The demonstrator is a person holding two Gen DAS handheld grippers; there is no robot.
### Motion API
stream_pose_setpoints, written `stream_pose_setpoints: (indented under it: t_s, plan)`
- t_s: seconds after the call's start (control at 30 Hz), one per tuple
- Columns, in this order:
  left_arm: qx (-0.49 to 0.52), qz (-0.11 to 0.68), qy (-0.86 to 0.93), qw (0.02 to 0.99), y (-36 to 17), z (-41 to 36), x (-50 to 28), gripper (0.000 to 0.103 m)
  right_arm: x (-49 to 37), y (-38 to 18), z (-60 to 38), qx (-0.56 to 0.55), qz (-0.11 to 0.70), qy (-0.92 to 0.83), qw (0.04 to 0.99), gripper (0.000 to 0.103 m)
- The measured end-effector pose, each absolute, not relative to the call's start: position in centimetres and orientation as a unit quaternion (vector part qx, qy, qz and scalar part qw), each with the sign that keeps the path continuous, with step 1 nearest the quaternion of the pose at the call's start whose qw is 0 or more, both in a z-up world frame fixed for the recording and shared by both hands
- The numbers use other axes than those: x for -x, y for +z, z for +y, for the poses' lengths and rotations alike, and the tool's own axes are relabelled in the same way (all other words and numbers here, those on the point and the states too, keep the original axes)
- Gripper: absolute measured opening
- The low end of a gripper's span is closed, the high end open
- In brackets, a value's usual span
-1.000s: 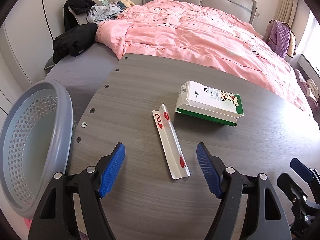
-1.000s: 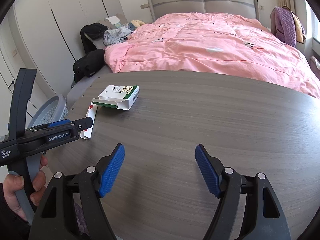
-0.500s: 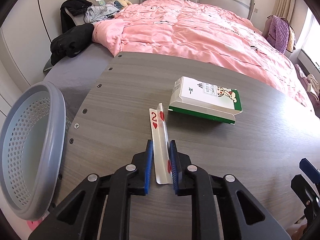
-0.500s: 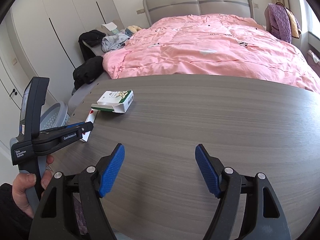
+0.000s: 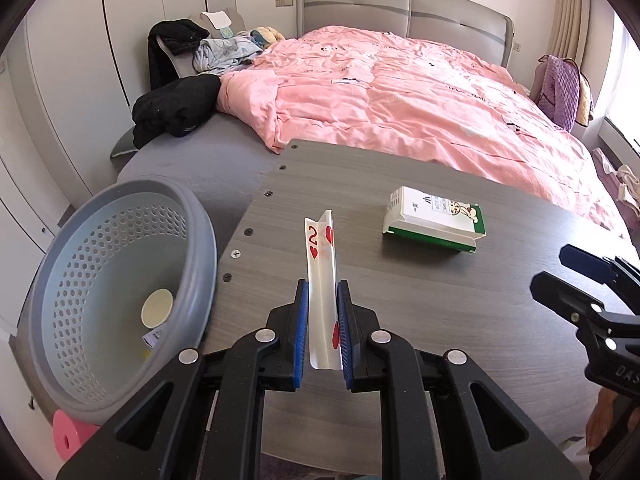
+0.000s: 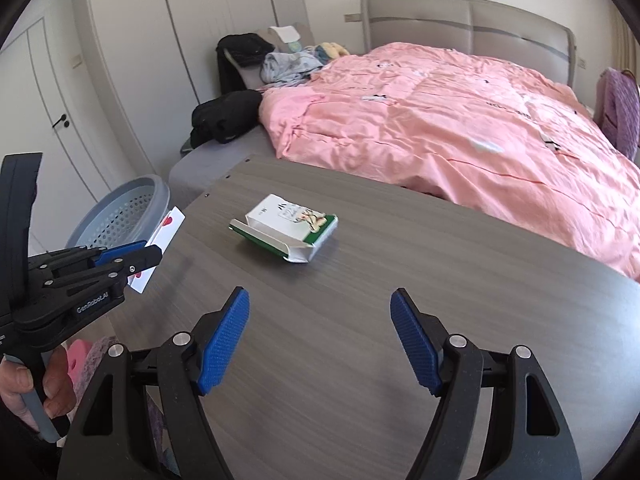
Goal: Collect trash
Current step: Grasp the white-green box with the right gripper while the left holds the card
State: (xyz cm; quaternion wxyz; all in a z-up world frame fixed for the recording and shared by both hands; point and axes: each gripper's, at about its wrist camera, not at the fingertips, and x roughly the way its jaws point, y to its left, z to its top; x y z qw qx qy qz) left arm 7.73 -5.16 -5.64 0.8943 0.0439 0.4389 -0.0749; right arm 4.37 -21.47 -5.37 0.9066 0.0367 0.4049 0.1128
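- Behind the table's far edge: bed (image 5: 420, 92) w/ pink duvet and grey headboard; dark clothes (image 5: 176, 108) heaped on its bare grey corner, more clothes piled nearer the headboard.
- Table (image 5: 440, 300): grey wood-grain top, row of screws along its left edge.
- Off the table's left edge, lower down: grey perforated basket (image 5: 52, 280), tilted toward the camera; a pale round disc and a scrap of paper lie inside. Pink foam piece (image 5: 70, 436) just below its near rim.
- Box (image 5: 434, 220): white/green carton w/ cartoon print, lying flat toward the far edge, flap open; touched by neither gripper.
- Left gripper (image 5: 323, 322): jaws clamped on the card, blue pads pressing both sides. From the right wrist view it sits at the table's left edge w/ the person's hand (image 6: 36, 392) on the handle.
- Right gripper (image 6: 320, 340): jaws apart and widening, nothing btwn them; over the near part of the table, pointed toward the box, well apart from it. Seen at the right edge of the left wrist view.
- Card (image 5: 322, 280): 2 of hearts, bent lengthwise into a trough, held by its near end. Far end sticks out fwd of the pads, clear of the table surface, near the left edge and close to the basket's rim.
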Motion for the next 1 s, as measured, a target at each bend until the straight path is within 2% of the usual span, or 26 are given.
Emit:
stream_pose_setpoints:
  t_s: [0.17, 0.27, 0.37, 0.87, 0.97, 1.0]
  plan:
    - [-0.032, 0.428, -0.068, 0.901, -4.4, -3.6, -7.5, 0.014, -8.1, -5.8, -20.0, -0.003, 0.422, 0.16, 0.892, 0.081]
    - [-0.028, 0.423, -0.064, 0.904, -3.8, -2.9, -7.3, 0.014, -9.8, -5.8, -19.2, 0.019, 0.426, 0.186, 0.885, 0.092]
    - [-0.025, 0.418, -0.06, 0.906, -3.4, -2.4, -7.3, 0.014, -11.1, -5.8, -17.9, 0.055, 0.425, 0.211, 0.879, 0.096]
    - [-0.006, 0.414, -0.044, 0.909, -2.8, -0.2, -7.2, 0.014, -15.3, -9.5, -15.1, 0.131, 0.479, 0.244, 0.833, 0.096]
    - [-0.005, 0.415, -0.042, 0.909, -3.0, 0.0, -7.2, 0.014, -15.6, -9.9, -15.1, 0.121, 0.484, 0.245, 0.831, 0.094]
    - [-0.004, 0.415, -0.042, 0.909, -3.0, 0.1, -7.2, 0.014, -15.5, -9.9, -15.1, 0.118, 0.486, 0.244, 0.831, 0.089]
